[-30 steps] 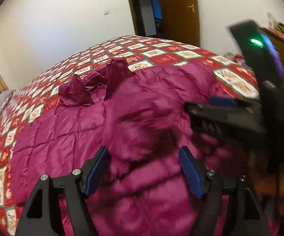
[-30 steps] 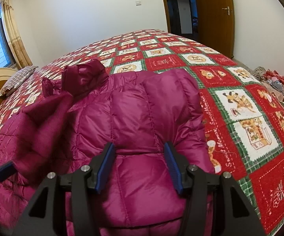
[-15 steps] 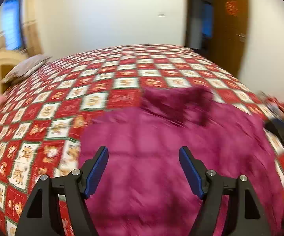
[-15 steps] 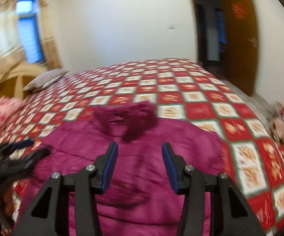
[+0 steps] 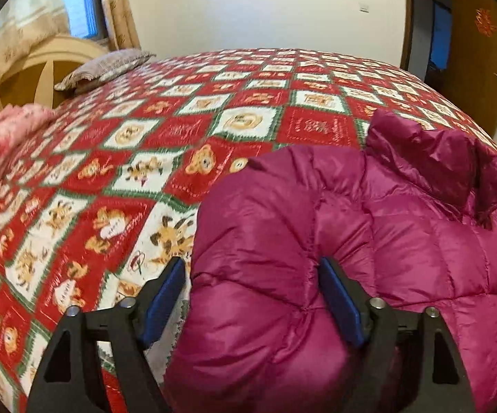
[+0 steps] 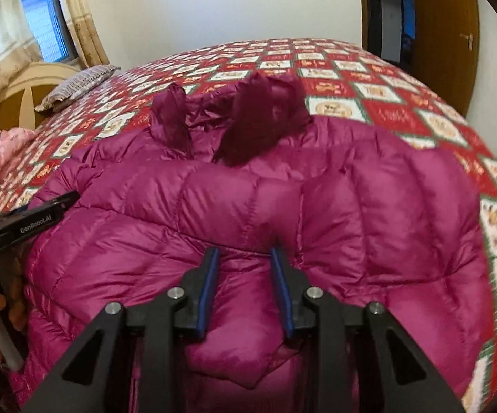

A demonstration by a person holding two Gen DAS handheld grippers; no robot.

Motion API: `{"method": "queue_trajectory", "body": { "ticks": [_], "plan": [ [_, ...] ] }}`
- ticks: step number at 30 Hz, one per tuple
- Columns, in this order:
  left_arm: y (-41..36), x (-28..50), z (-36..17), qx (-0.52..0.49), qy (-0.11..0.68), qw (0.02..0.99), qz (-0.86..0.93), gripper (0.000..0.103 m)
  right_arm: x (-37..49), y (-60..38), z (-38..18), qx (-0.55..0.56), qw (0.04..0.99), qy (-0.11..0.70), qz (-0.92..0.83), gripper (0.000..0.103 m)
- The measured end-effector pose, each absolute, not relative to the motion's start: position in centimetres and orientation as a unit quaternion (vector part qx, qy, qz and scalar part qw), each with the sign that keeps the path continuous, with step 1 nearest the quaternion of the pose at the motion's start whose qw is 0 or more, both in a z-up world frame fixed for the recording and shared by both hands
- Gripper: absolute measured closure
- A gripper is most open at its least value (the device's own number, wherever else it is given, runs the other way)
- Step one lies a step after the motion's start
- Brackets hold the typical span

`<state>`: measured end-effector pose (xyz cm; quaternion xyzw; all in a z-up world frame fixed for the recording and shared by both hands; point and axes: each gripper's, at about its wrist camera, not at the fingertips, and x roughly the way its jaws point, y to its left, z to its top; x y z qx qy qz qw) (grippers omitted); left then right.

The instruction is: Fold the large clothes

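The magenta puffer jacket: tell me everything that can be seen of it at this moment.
The jacket is a shiny magenta quilted puffer with stitched, padded panels. It lies spread on the bed's patchwork quilt, its darker collar standing up at the far end and a sleeve folded across the body. The left gripper, jaws opening, straddles the bulging near left edge; its right finger presses the fabric. The right gripper, jaws closing, has a puff of the near hem between its pads.
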<state>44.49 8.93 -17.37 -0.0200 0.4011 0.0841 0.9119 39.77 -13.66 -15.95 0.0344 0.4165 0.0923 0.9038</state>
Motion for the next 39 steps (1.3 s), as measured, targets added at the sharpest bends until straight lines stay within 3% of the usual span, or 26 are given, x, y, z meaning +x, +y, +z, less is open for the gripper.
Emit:
{"method": "queue_trajectory", "body": {
  "ticks": [3, 9, 13, 17, 20, 31, 33, 34, 35, 39],
  "plan": [
    [10.0, 45.3, -18.5, -0.050, 0.420, 0.902, 0.088, 0.005, 39.7, -13.8, -16.1, 0.043, 0.903, 0.415, 0.098, 0.068],
    [10.0, 45.0, -18.5, -0.057, 0.421, 0.901, 0.093, 0.002, 39.8, -13.5, -15.8, 0.034, 0.901, 0.423, 0.094, 0.068],
    [11.4, 41.6, -17.5, -0.108, 0.391, 0.911, 0.079, 0.002, 39.8, -13.9, -14.2, 0.034, 0.886, 0.448, 0.114, 0.045],
    [12.4, 38.3, -15.9, -0.142, 0.315, 0.936, 0.065, 0.002, 40.3, -15.5, -10.3, 0.061, 0.905, 0.407, 0.107, 0.042],
    [11.9, 38.8, -15.9, -0.131, 0.324, 0.934, 0.070, 0.002, 42.8, -16.3, -8.5, 0.095, 0.904, 0.404, 0.099, 0.033],
    [12.2, 39.5, -17.1, -0.138, 0.355, 0.923, 0.060, 0.002, 55.2, -14.8, -11.3, 0.119, 0.860, 0.496, 0.025, 0.032],
    [12.3, 39.6, -17.3, -0.142, 0.359, 0.921, 0.055, 0.002, 56.0, -14.8, -12.4, 0.114, 0.845, 0.521, 0.019, 0.049],
    [12.3, 39.7, -17.3, -0.142, 0.359, 0.921, 0.053, 0.002, 56.0, -15.0, -12.8, 0.115, 0.840, 0.531, 0.020, 0.077],
    [12.4, 39.7, -17.4, -0.144, 0.360, 0.920, 0.051, 0.002, 55.9, -15.1, -13.0, 0.115, 0.837, 0.535, 0.022, 0.084],
    [12.5, 39.7, -17.4, -0.148, 0.361, 0.919, 0.049, 0.002, 53.8, -17.2, -12.7, 0.114, 0.845, 0.522, 0.013, 0.087]
  ]
}}
